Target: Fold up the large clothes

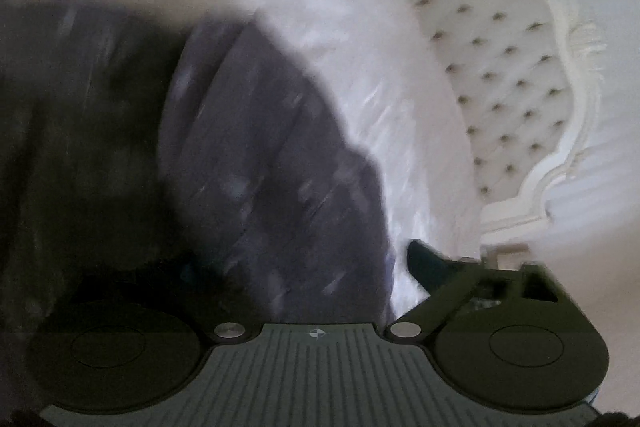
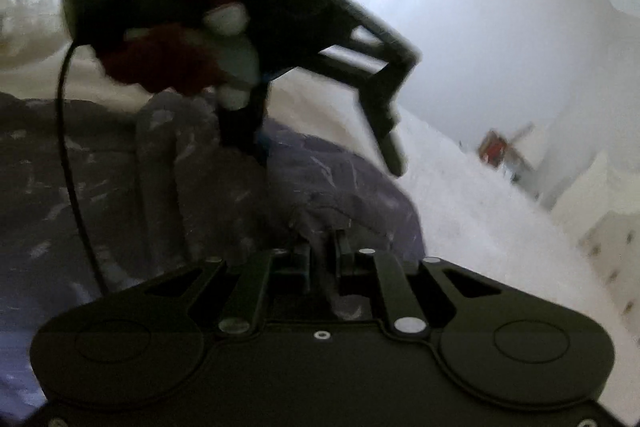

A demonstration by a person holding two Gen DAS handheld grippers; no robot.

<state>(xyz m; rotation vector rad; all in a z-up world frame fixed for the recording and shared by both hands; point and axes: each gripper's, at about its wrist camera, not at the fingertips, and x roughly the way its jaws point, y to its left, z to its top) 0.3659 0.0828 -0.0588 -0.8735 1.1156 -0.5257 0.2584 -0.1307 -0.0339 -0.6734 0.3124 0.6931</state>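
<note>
A dark purple garment with pale streaks lies bunched on a white bed; it also shows in the right wrist view. My right gripper is shut on a fold of this garment. My left gripper shows in the right wrist view with its fingers spread wide, one finger on the garment and the other over the white bed. In the left wrist view only its right finger shows, swung far out; the left finger is hidden by cloth. The views are blurred.
A white tufted headboard stands at the bed's far end. A hand in a dark red sleeve holds the left gripper, with a black cable hanging down. White walls and a small red object lie beyond the bed.
</note>
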